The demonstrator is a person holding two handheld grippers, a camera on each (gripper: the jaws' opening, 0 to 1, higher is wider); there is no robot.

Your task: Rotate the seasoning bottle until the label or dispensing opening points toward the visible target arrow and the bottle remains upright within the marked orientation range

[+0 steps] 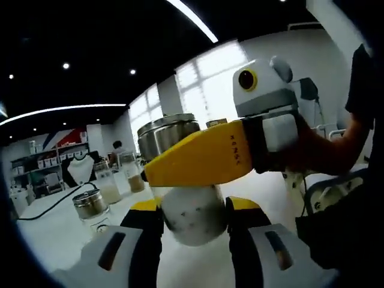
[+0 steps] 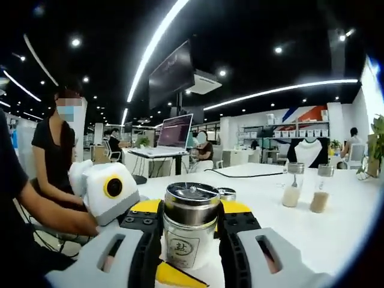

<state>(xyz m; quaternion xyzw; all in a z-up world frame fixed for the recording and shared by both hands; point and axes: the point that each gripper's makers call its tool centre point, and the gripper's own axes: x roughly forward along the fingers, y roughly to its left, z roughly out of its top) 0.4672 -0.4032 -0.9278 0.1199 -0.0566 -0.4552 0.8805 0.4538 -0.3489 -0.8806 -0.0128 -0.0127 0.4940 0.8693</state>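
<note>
Ceiling strip lights and small spotlights are lighting the room evenly; far windows are glaring white, washing out detail; the fisheye is bending edges strongly; the near bottle is looking soft and blurred; shadows are staying faint.

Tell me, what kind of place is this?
Probably an open office or showroom: a long white table, a laptop on a desk, shelves of boxes along the far wall, and strip ceiling lights.

"盐" on seasoning bottle label
</note>
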